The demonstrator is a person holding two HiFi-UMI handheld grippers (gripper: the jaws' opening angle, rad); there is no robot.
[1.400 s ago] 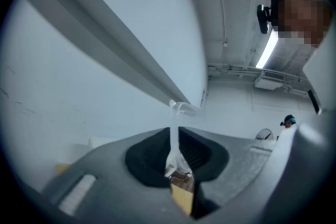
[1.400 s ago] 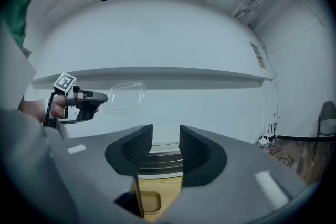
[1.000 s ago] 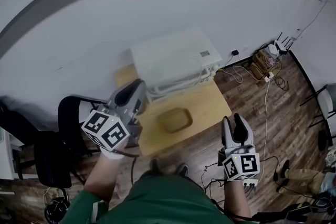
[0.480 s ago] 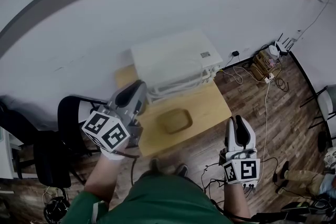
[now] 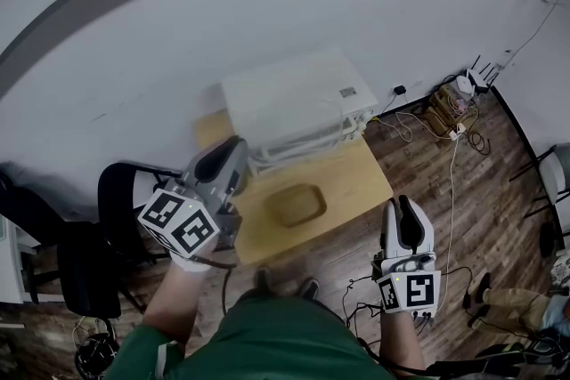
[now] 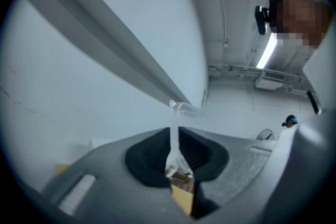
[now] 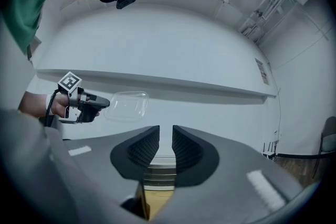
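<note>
My left gripper (image 6: 173, 136) is shut on the edge of a clear plastic lid (image 6: 181, 108), which I see edge-on and which sticks up past the fingertips. The right gripper view shows that same left gripper (image 7: 106, 103) held up at the left, with the see-through lid (image 7: 126, 106) jutting from its tip. My right gripper (image 7: 166, 136) holds nothing; its jaws stand a narrow gap apart. From the head view, the left gripper (image 5: 223, 163) hovers over the left end of a small wooden table (image 5: 356, 173), and the right gripper (image 5: 405, 222) is off the table's right front corner.
A shallow brown container (image 5: 294, 205) lies in the middle of the table. A white boxy appliance (image 5: 298, 102) stands behind it against the wall. A black chair (image 5: 116, 191) is at the left, and cables and plugs (image 5: 445, 116) lie on the wooden floor at the right.
The right gripper's jaws have drawn closer together and it has dropped slightly lower in the head view. The left gripper still holds the lid, unmoved.
</note>
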